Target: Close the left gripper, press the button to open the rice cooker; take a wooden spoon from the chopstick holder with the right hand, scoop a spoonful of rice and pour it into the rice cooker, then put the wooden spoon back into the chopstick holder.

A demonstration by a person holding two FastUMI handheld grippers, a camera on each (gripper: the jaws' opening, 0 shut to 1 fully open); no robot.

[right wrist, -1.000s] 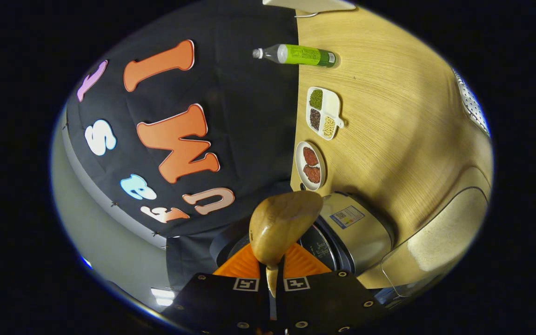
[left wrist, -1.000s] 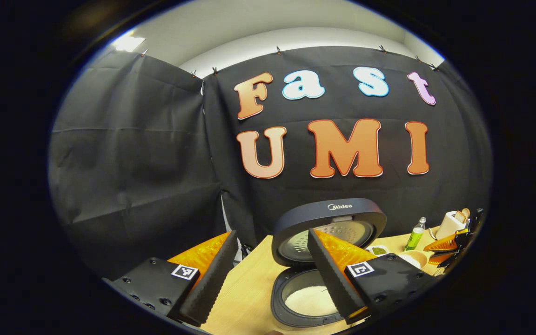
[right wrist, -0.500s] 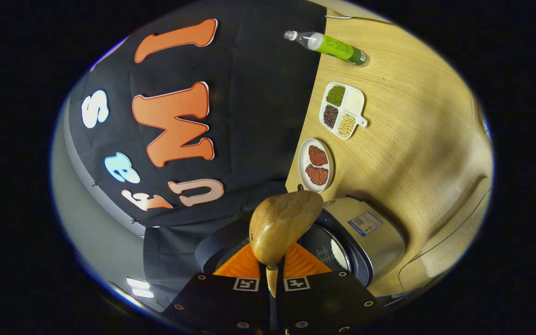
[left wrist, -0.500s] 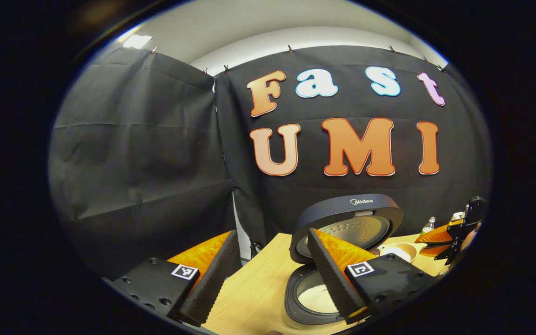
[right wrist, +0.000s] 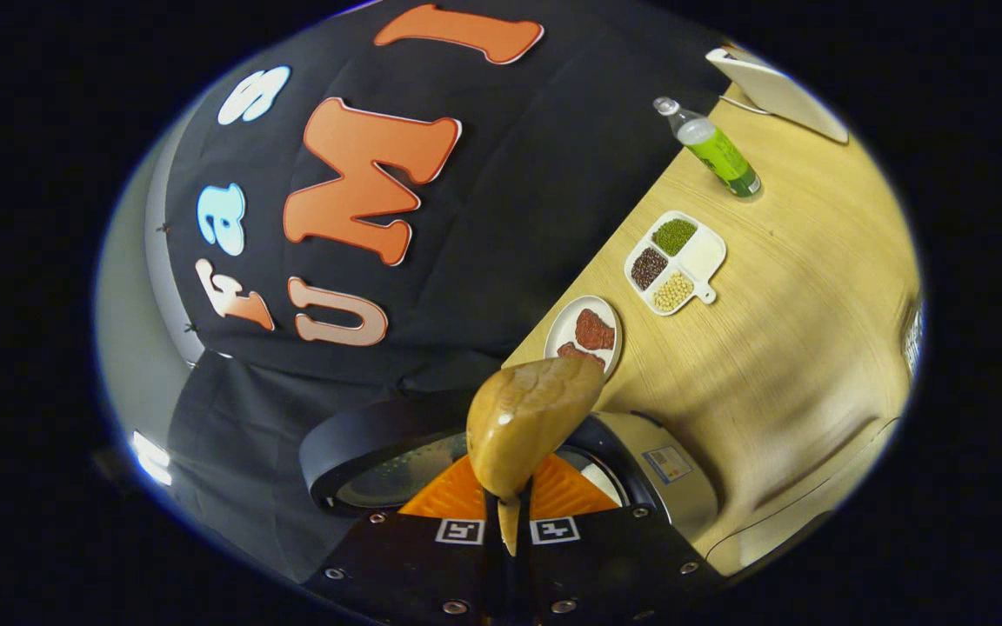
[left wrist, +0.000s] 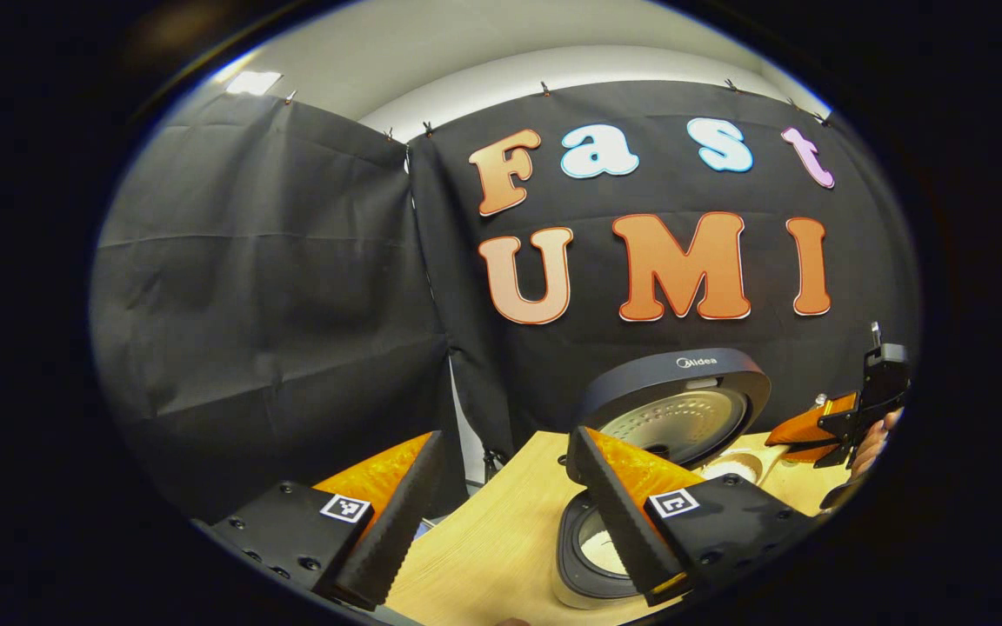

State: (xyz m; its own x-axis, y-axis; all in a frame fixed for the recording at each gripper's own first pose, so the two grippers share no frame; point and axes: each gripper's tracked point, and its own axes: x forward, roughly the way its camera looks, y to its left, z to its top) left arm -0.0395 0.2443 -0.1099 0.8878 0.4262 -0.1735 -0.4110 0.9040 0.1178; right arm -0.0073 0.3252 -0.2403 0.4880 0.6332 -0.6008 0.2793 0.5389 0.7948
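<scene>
In the right gripper view my right gripper (right wrist: 508, 497) is shut on the handle of the wooden spoon (right wrist: 529, 417); the bowl's rounded back faces the camera, tilted. Below it stands the rice cooker (right wrist: 640, 469), lid (right wrist: 353, 443) swung up. In the left gripper view my left gripper (left wrist: 501, 504) stands open with nothing between its fingers, above the table's left end. The open rice cooker (left wrist: 605, 556) sits behind its right finger, white rice in the pot, lid (left wrist: 684, 400) raised. The right gripper (left wrist: 831, 426) hangs at the far right, a hand holding it.
The wooden table (right wrist: 779, 348) carries a round plate of reddish pieces (right wrist: 585, 335), a white divided dish of beans (right wrist: 675, 261), a green bottle (right wrist: 714, 148) and a white slab (right wrist: 779, 83) at the far corner. A pale bowl (left wrist: 731, 465) sits beyond the cooker.
The right gripper rolled, so the table swung from upright towards level, and the spoon stays held over the cooker. The left gripper drifted left; the cooker slid right in its view.
</scene>
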